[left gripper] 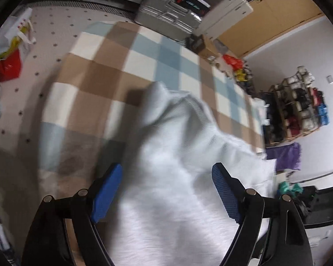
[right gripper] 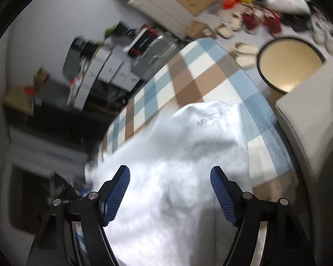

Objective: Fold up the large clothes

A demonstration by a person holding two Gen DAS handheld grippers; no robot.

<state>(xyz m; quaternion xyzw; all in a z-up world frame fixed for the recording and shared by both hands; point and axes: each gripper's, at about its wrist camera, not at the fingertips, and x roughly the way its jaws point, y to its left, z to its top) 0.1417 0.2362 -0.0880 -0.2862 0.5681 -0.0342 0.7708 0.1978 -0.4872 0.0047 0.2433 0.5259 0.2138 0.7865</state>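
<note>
Now both the left claw (left gripper: 166, 190) and the right claw (right gripper: 169, 194) are wide open over the white garment (left gripper: 177, 166) bunched on the checked blanket (left gripper: 113, 66), so grab its edges evenly

Checked blanket (left gripper: 113, 71) in brown, cream and pale blue covers the central surface. Silver hard-shell suitcase (left gripper: 168, 15) at 12 o'clock, beside stacked white boxes (left gripper: 228, 6). Red-and-white paper bag (left gripper: 11, 59) at 9 o'clock on dotted carpet (left gripper: 55, 28). Shoe rack (left gripper: 297, 106) at 3 o'clock. Round stool (right gripper: 290, 64) at 2 o'clock in the right wrist view.
</note>
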